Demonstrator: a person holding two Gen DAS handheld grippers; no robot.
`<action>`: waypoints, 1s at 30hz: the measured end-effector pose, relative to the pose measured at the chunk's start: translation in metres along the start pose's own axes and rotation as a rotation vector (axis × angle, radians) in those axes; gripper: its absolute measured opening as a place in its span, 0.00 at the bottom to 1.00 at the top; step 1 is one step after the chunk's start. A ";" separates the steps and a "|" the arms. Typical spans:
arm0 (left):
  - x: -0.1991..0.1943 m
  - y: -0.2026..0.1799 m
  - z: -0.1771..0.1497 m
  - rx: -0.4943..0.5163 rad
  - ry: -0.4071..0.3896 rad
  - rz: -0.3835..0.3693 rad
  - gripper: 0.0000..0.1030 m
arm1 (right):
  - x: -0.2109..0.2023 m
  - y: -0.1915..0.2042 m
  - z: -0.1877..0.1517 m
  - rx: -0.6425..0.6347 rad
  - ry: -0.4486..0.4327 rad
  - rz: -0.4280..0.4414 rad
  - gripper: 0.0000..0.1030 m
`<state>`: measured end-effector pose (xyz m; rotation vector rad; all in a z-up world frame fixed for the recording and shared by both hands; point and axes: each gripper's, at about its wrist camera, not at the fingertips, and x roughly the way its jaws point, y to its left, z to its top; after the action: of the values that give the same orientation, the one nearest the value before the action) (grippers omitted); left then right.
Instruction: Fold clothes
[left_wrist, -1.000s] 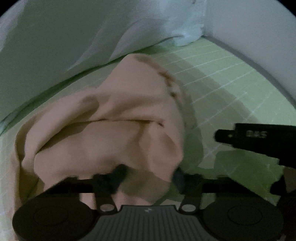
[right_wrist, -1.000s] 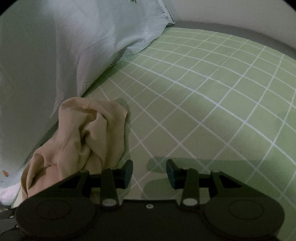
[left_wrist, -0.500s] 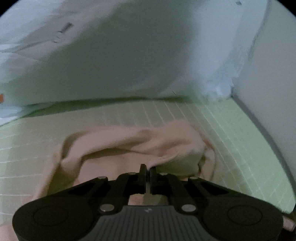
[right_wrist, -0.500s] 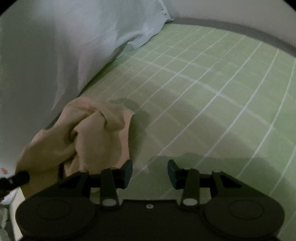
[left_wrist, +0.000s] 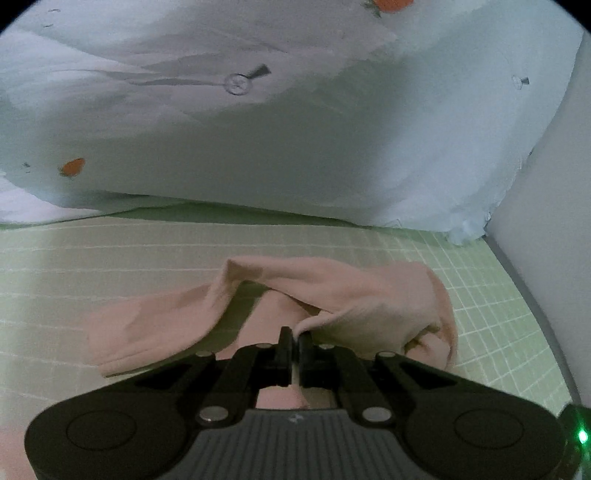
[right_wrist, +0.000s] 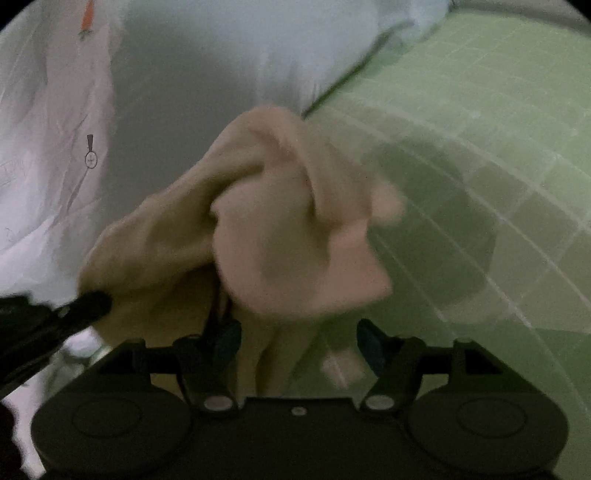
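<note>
A crumpled peach garment (left_wrist: 332, 295) lies on the green grid mat (left_wrist: 92, 266). My left gripper (left_wrist: 293, 338) is shut on a fold of it near its middle, low over the mat. In the right wrist view the same garment (right_wrist: 280, 229) hangs bunched and blurred just ahead of my right gripper (right_wrist: 299, 339), which is open, with cloth reaching down between the fingers. The tip of the left gripper (right_wrist: 88, 306) shows at the left edge, against the garment.
A large white printed sheet (left_wrist: 258, 129) is heaped along the far side of the mat; it also shows in the right wrist view (right_wrist: 110, 92). A pale wall (left_wrist: 546, 221) borders the mat on the right. Green mat (right_wrist: 498, 147) extends to the right.
My left gripper shut on the peach garment and has pulled it up and spread it. My right gripper has moved in close to the garment, staying open.
</note>
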<state>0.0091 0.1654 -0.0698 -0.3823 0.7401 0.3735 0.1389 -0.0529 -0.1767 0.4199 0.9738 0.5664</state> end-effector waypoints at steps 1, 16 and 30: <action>-0.005 0.007 -0.003 -0.010 -0.006 0.001 0.04 | 0.001 0.007 0.001 -0.034 -0.031 -0.036 0.56; -0.131 0.056 -0.012 -0.068 -0.255 -0.069 0.04 | -0.103 0.104 0.058 -0.318 -0.492 -0.104 0.06; -0.297 0.060 0.008 -0.035 -0.676 -0.117 0.03 | -0.264 0.217 0.067 -0.625 -0.923 0.132 0.06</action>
<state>-0.2154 0.1637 0.1336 -0.3025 0.0514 0.3748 0.0251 -0.0525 0.1527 0.1384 -0.1313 0.6661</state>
